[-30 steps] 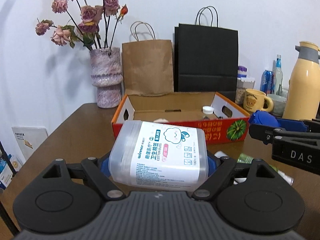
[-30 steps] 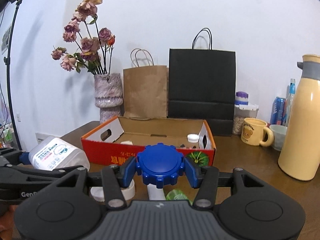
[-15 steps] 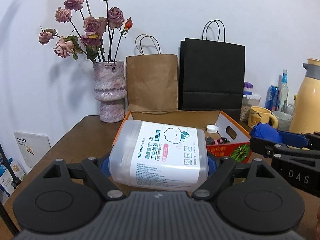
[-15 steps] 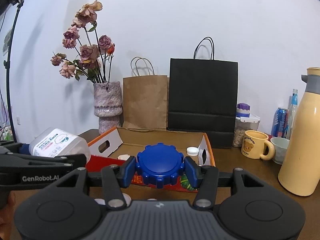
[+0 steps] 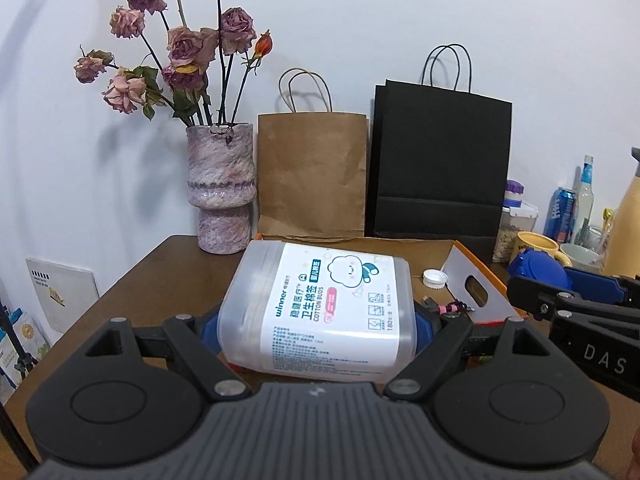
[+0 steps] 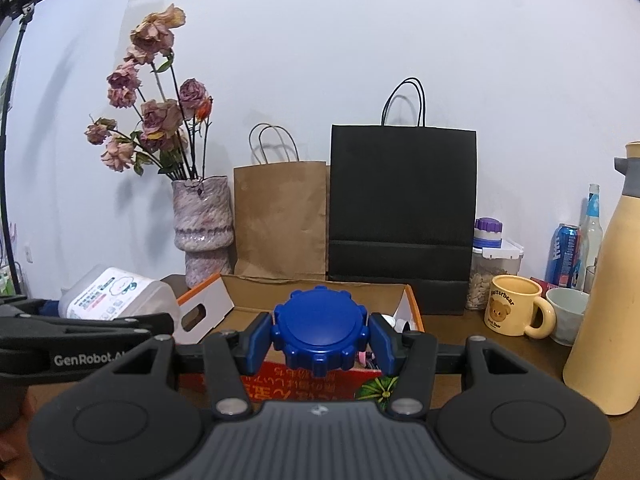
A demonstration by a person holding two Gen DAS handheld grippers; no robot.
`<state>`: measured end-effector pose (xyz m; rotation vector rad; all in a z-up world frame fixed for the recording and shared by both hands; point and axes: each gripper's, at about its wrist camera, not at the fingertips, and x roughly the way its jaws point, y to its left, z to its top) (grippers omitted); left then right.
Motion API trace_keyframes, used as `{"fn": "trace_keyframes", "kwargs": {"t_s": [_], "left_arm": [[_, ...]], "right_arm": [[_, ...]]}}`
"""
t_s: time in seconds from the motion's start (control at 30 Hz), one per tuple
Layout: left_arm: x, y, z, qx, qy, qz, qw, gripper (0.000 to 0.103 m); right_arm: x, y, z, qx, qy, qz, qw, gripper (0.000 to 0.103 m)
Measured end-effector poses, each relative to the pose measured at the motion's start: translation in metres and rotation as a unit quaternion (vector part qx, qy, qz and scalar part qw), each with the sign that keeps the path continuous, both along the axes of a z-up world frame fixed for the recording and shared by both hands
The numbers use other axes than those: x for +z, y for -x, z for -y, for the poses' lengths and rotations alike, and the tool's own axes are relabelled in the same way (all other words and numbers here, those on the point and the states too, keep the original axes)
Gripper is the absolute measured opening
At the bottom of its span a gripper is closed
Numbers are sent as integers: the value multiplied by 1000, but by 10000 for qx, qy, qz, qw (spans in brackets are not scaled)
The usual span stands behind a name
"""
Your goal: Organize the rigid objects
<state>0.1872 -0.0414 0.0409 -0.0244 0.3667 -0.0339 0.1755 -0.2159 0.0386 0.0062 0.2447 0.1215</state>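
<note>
Height has been gained by both grippers, so the cardboard box point(image 5: 472, 276) is now seen from above its near wall, ready for dropping things in. The cotton-bud container point(image 5: 320, 312) is pinched by the left gripper point(image 5: 316, 326), its long axis lying left-right, lid end left; the right gripper point(image 6: 320, 336) is clamped on the blue lid point(image 6: 320, 330).

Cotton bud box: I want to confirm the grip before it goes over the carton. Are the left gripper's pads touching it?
Touching. The left wrist view shows both blue pads pressed against the ends of the cotton bud box in the left gripper.
</note>
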Motion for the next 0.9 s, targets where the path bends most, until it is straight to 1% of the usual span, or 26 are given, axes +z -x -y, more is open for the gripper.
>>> {"fn": "trace_keyframes", "kwargs": {"t_s": [0.47, 0.9], "left_arm": [[7, -41, -2, 168, 157, 49, 9997, 85], [6, -77, -5, 333, 202, 34, 9992, 85]], "right_arm": [[9, -40, 1, -98, -81, 57, 9999, 51], [9, -77, 2, -143, -132, -46, 9998, 51]]}}
